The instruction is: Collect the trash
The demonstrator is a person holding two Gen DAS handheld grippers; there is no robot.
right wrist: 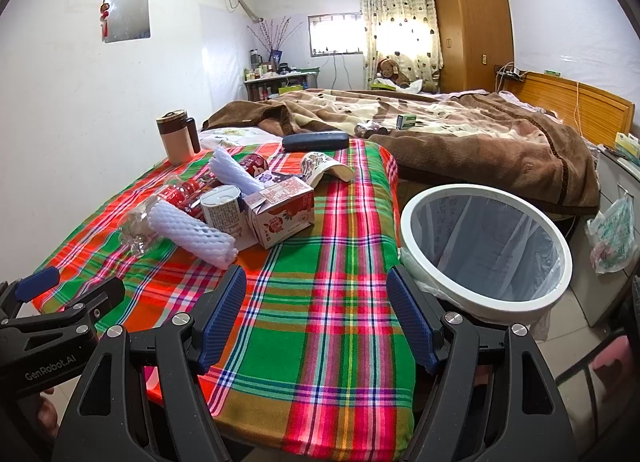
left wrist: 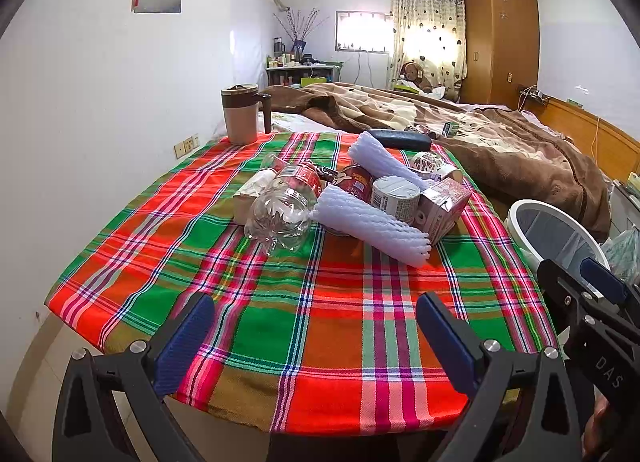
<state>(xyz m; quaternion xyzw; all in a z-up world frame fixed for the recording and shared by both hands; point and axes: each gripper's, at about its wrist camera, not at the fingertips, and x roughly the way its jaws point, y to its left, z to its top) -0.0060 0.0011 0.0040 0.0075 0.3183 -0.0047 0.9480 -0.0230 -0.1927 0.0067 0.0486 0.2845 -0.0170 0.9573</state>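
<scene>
A pile of trash lies on the plaid tablecloth [left wrist: 304, 322]: a clear plastic bottle [left wrist: 286, 208], a white foam net sleeve [left wrist: 372, 228], a tin can [left wrist: 394, 198], a pink carton [left wrist: 444, 206], a red can [left wrist: 356, 180] and a paper cup [left wrist: 430, 164]. The right wrist view shows the same foam sleeve [right wrist: 192, 234], tin can [right wrist: 224, 210], carton [right wrist: 280, 214] and paper cup [right wrist: 320, 166]. A white-rimmed bin [right wrist: 486, 252] with a liner stands right of the table. My left gripper [left wrist: 316, 336] and right gripper [right wrist: 318, 316] both hover open over the near table edge, empty.
A beige mug with a brown lid [left wrist: 242, 114] and a dark glasses case [left wrist: 400, 138] sit at the far table edge. Beyond lies a bed with a brown blanket [right wrist: 460, 142]. A plastic bag [right wrist: 614, 234] hangs at the right. A white wall borders the table's left.
</scene>
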